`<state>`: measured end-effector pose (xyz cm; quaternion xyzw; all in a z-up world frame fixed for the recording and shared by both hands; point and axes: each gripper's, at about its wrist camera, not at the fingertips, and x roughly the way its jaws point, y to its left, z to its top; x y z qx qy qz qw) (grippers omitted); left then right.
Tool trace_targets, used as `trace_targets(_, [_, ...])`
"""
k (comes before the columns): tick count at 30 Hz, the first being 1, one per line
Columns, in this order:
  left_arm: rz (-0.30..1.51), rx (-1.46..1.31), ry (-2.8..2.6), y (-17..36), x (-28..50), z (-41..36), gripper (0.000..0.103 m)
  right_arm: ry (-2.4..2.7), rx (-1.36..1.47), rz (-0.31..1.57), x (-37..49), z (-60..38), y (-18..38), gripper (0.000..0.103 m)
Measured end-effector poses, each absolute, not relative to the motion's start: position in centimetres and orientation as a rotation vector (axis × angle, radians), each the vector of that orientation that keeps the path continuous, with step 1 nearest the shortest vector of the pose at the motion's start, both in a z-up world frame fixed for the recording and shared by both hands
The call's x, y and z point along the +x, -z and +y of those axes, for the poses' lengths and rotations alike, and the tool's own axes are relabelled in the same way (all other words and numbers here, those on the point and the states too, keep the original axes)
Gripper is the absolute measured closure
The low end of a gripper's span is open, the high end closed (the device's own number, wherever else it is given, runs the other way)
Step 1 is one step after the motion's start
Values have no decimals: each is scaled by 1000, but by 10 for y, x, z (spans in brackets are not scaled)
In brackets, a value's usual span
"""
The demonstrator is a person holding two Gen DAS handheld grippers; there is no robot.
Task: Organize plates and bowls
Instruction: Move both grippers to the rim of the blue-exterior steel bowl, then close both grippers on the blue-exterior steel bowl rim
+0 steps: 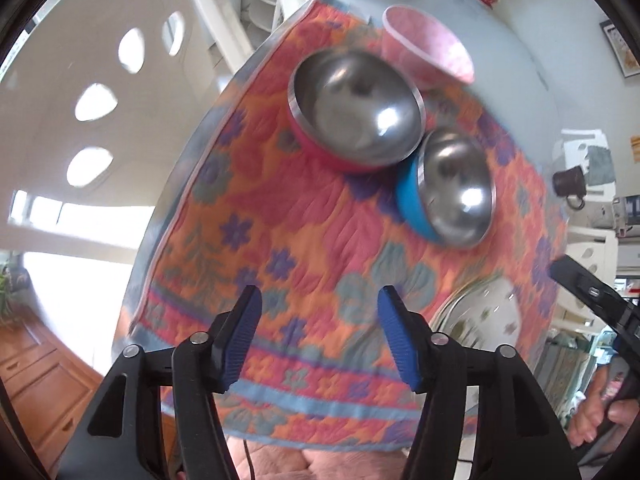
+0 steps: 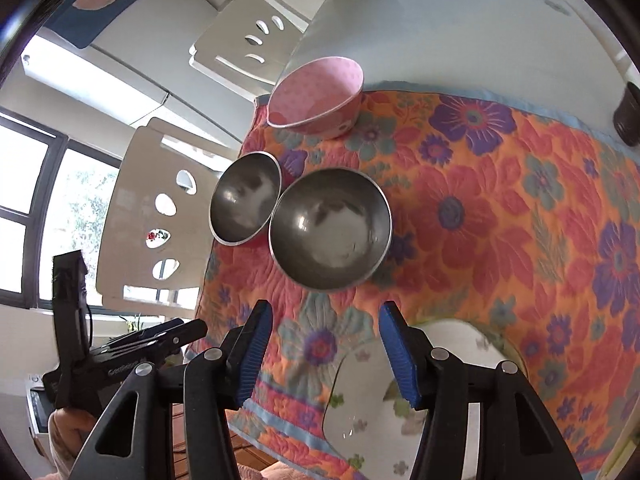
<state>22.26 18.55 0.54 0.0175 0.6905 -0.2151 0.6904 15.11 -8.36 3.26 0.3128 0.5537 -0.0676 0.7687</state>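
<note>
**Bright dining room**

Daylight is pouring through dark-framed windows (image 2: 28,216). White chairs (image 2: 156,216) with oval cutouts are standing beside a white table (image 2: 460,32) that is wearing a floral quilt (image 2: 500,208). Wooden drawers (image 1: 44,384) are showing lower left.

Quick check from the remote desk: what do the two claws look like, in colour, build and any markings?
Both the left claw and right claw have black plastic linkage arms with silver rivets and ribbed blue pads. The left unit's black body carries white lettering, and a thin black cable trails beneath it.

Open quilted cloth (image 2: 500,216) beside the bowls; three bowls clustered, the two steel bowls (image 2: 330,234) touching; floral plate (image 2: 360,404) near the desk's front edge.
</note>
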Motion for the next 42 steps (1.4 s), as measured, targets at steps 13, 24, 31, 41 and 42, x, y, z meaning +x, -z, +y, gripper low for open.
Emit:
trace_targets(13, [1554, 58, 451, 25, 237, 101, 45, 69, 805, 1280, 194, -140, 52, 50])
trace_targets(24, [1573, 84, 391, 45, 233, 72, 50, 25, 770, 1332, 214, -148, 84, 50])
trace_targets(31, [1585, 84, 399, 52, 235, 70, 67, 35, 738, 1313, 226, -146, 90, 50])
trace_targets(41, [1599, 125, 495, 64, 239, 56, 84, 93, 690, 1300, 239, -138, 93, 81])
trace_targets(42, [1601, 133, 507, 65, 239, 54, 84, 103, 688, 1303, 239, -138, 94, 85])
